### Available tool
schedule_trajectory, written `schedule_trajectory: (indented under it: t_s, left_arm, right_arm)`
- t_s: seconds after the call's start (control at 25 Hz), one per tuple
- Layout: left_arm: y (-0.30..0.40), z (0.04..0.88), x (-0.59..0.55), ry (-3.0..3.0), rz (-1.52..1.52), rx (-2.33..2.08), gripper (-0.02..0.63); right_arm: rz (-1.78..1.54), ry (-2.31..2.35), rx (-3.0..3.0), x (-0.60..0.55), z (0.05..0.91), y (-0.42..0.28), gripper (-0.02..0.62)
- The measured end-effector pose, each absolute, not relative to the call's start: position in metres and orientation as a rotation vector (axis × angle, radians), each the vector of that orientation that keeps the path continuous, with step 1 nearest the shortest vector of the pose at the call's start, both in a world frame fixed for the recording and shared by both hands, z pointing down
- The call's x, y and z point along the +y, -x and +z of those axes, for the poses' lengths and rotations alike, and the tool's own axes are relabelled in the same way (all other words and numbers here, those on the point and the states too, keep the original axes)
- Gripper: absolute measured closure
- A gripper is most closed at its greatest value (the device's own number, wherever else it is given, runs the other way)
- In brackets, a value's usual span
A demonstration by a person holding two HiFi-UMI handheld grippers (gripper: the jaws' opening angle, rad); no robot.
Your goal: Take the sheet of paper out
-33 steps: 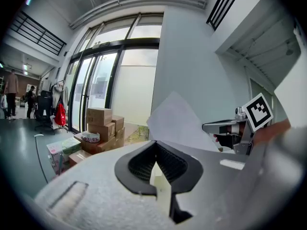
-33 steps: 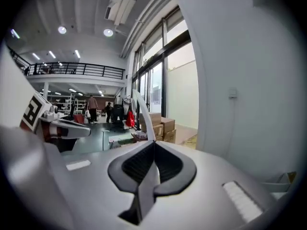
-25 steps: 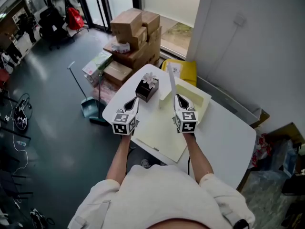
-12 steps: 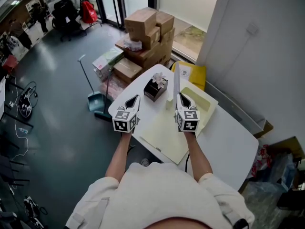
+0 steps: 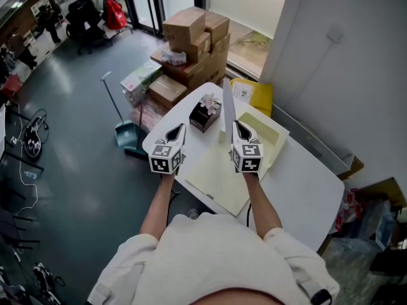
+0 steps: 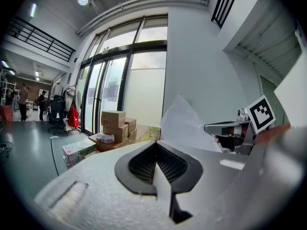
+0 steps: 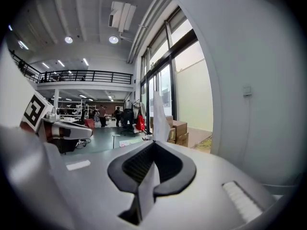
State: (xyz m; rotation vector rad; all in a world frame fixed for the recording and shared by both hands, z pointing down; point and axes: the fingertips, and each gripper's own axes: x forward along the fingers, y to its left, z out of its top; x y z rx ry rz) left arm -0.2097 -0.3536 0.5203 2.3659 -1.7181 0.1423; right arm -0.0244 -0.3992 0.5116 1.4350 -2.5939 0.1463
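A white sheet of paper (image 5: 226, 110) stands upright and edge-on above the pale yellow folder (image 5: 219, 170) that lies on the white table (image 5: 305, 183). My right gripper (image 5: 236, 127) is shut on the sheet's lower edge. In the right gripper view the sheet (image 7: 159, 116) rises straight out of the closed jaws (image 7: 152, 164). My left gripper (image 5: 178, 129) hovers to the left over the table's edge, shut with nothing in it. From the left gripper view (image 6: 156, 164), the sheet (image 6: 184, 126) shows broadside beside the right gripper (image 6: 230, 131).
A black box with a flower (image 5: 205, 114) stands at the table's far edge between the grippers. Behind the table are stacked cardboard boxes (image 5: 191, 37) and a yellow bin (image 5: 251, 94). A broom and dustpan (image 5: 124, 132) stand on the floor at left. A wall (image 5: 356, 75) runs along the right.
The right gripper has shifted slightly with the sheet, whose top edge now stands a little higher over the folder. The left gripper has kept its place.
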Motion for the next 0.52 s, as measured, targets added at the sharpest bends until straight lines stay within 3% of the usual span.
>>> schedule_trajectory:
  t_s: [0.52]
  left_arm:
    - [0.2104,0.5248,-0.3583,-2.358,0.139,-1.719,0.606]
  right_arm:
    - [0.156,-1.427,-2.584,-0.4029,0.5177,0.0237,0.592]
